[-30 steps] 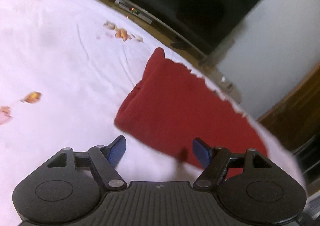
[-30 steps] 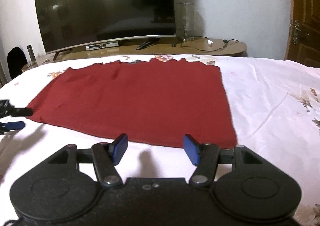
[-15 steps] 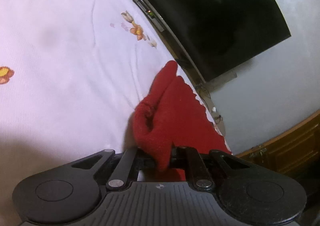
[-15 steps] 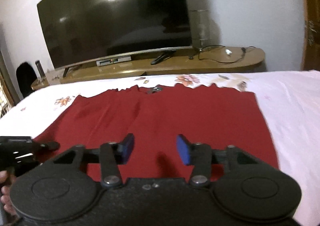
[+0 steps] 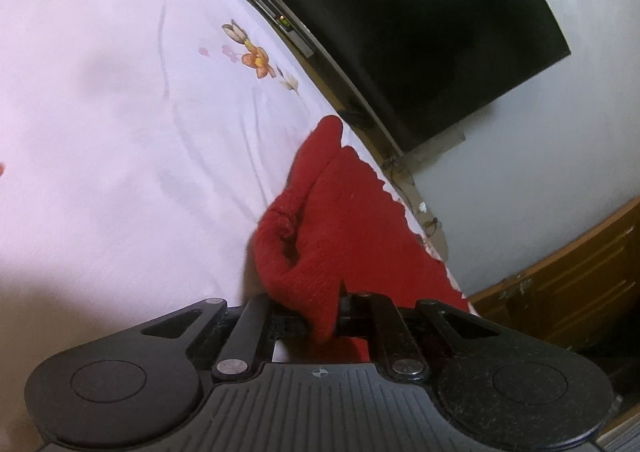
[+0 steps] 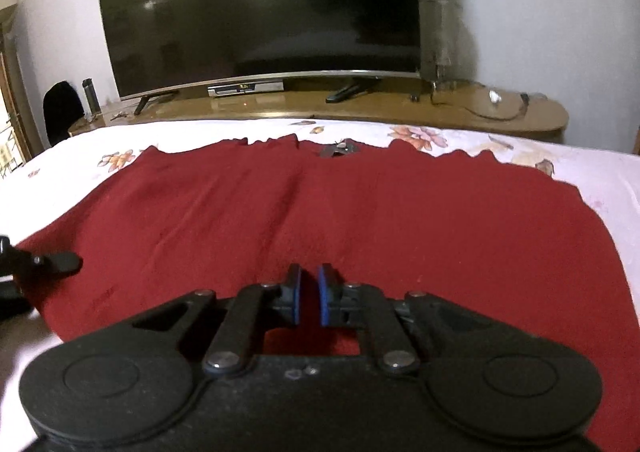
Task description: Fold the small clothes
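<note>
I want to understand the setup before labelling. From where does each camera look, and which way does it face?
Left wrist view: sits on the left gripper, looks along the white flowered bedsheet towards the dark television; its fingers pinch the red knitted cloth.
Right wrist view: sits on the right gripper, faces the television over the cloth; jaws nearly closed above the near hem.
Both views share cloth, bedsheet and television; the right view also shows the left gripper.

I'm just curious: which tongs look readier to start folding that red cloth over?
Left. The left tongs already pinch a bunched corner of the red cloth; the right tongs have nearly closed over its near edge.
</note>
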The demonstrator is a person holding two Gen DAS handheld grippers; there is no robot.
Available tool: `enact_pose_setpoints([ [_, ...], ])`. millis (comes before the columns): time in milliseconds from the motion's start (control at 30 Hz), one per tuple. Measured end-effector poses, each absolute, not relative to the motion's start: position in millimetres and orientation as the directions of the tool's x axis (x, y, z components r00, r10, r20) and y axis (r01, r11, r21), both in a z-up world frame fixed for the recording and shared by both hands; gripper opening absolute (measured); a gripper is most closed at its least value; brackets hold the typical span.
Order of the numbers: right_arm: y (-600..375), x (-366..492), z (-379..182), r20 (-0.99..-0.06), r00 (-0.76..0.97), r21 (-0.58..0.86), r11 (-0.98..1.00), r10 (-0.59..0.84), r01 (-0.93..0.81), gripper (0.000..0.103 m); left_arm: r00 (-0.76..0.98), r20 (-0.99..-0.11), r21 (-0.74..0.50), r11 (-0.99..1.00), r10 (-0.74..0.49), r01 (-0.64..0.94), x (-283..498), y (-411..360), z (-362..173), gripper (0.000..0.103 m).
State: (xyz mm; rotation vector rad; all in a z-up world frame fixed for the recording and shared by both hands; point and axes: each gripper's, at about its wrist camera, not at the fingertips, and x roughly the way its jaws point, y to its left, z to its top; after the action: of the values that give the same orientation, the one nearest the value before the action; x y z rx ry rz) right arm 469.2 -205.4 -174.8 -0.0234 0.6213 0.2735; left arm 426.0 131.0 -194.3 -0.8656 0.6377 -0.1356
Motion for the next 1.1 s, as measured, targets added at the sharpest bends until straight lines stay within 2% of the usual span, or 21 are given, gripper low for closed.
enact_pose_setpoints([
  [100,-203,467,-176,-0.57,0.787,0.036,0.963,0.238,-0.266,0.008,0.83,-0.415,-0.767,0.634,-0.373,-0.098,425,130,-184,0.009],
  [300,-210,467,-175,-0.562,0.786,0.084,0.962,0.26,-0.259,0.008,0.837,-0.263,-0.7,0.692,-0.48,0.176,441,90,-105,0.008],
  [400,-215,467,-175,-0.562,0.78,0.126,0.961,0.274,-0.247,0.008,0.798,-0.218,-0.652,0.692,-0.562,0.309,452,58,-74,0.008],
  [467,-227,471,-173,-0.569,0.76,0.214,0.949,0.313,-0.231,0.008,0.756,-0.217,-0.615,0.687,-0.618,0.386,460,30,-62,0.008],
  [533,-256,475,-167,-0.569,0.731,0.374,0.91,0.377,-0.179,0.011,0.708,-0.234,-0.58,0.68,-0.667,0.449,467,-3,-58,0.008],
  [633,-333,457,-156,-0.483,0.795,0.584,0.811,0.367,-0.02,0.032,0.623,-0.296,-0.538,0.665,-0.724,0.518,479,-56,-69,0.008],
  [667,-357,449,-154,-0.462,0.811,0.627,0.779,0.359,0.012,0.038,0.589,-0.331,-0.532,0.661,-0.737,0.529,484,-74,-77,0.008],
  [767,-416,419,-147,-0.416,0.846,0.705,0.706,0.334,0.068,0.04,0.48,-0.477,-0.492,0.676,-0.736,0.549,496,-130,-112,0.009],
  [800,-428,411,-145,-0.416,0.85,0.711,0.699,0.322,0.083,0.046,0.445,-0.539,-0.456,0.692,-0.715,0.56,497,-148,-124,0.009],
  [867,-444,395,-141,-0.405,0.859,0.721,0.687,0.314,0.089,0.071,0.452,-0.579,-0.365,0.712,-0.678,0.6,483,-168,-131,0.017],
  [900,-449,388,-140,-0.397,0.863,0.726,0.682,0.312,0.088,0.076,0.463,-0.568,-0.334,0.705,-0.68,0.626,474,-170,-125,0.039],
  [933,-451,384,-137,-0.392,0.866,0.73,0.678,0.311,0.086,0.078,0.454,-0.561,-0.337,0.691,-0.693,0.639,471,-170,-118,0.057],
  [1100,-451,378,-141,-0.356,0.847,0.784,0.619,0.395,0.042,0.077,0.506,-0.473,-0.364,0.683,-0.721,0.633,461,-119,-79,0.059],
])
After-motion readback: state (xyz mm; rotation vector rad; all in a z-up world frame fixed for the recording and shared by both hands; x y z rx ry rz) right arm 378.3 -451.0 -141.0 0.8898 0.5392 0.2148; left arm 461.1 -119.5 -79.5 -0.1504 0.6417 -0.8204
